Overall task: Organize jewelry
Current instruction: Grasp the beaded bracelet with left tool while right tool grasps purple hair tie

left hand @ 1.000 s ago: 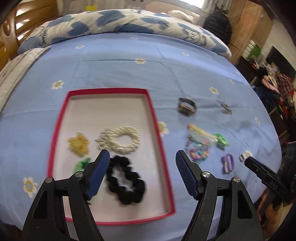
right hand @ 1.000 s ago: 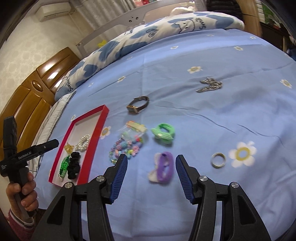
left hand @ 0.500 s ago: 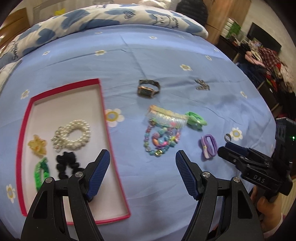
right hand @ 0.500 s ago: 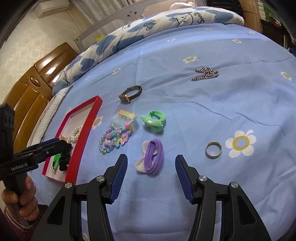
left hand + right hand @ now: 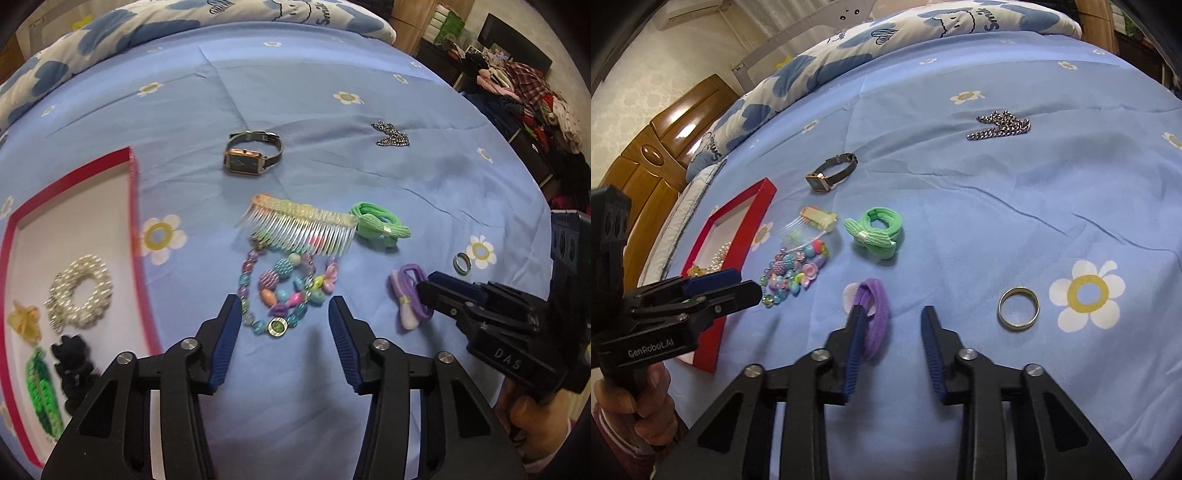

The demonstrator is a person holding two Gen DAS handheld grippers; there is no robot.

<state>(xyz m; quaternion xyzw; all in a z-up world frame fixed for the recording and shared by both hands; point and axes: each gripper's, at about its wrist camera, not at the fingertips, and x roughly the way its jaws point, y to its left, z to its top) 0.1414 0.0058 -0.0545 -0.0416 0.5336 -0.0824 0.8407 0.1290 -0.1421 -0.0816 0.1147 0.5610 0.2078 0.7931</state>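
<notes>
My left gripper [image 5: 281, 309] is open and empty, just short of the multicoloured bead bracelet [image 5: 284, 291], which lies below a clear comb [image 5: 301, 225]. My right gripper [image 5: 893, 317] is open and empty; its left finger overlaps the purple hair tie [image 5: 873, 317], which also shows in the left wrist view [image 5: 408, 295]. A green hair tie [image 5: 877, 230], a watch [image 5: 831, 171], a silver chain [image 5: 1003, 125] and a ring [image 5: 1018, 308] lie loose on the blue bedsheet. The red tray [image 5: 133, 229] at left holds a pearl bracelet [image 5: 79, 291], a yellow clip, a black scrunchie and a green chain.
A patterned pillow [image 5: 886, 33] lies along the far side of the bed. A wooden headboard [image 5: 665, 140] stands at the left. A shelf with piled clothes [image 5: 524, 92] is beyond the bed's right edge.
My left gripper has swung right from over the tray to the bead bracelet and moved closer to the bed. My right gripper has moved down and forward to the purple hair tie.
</notes>
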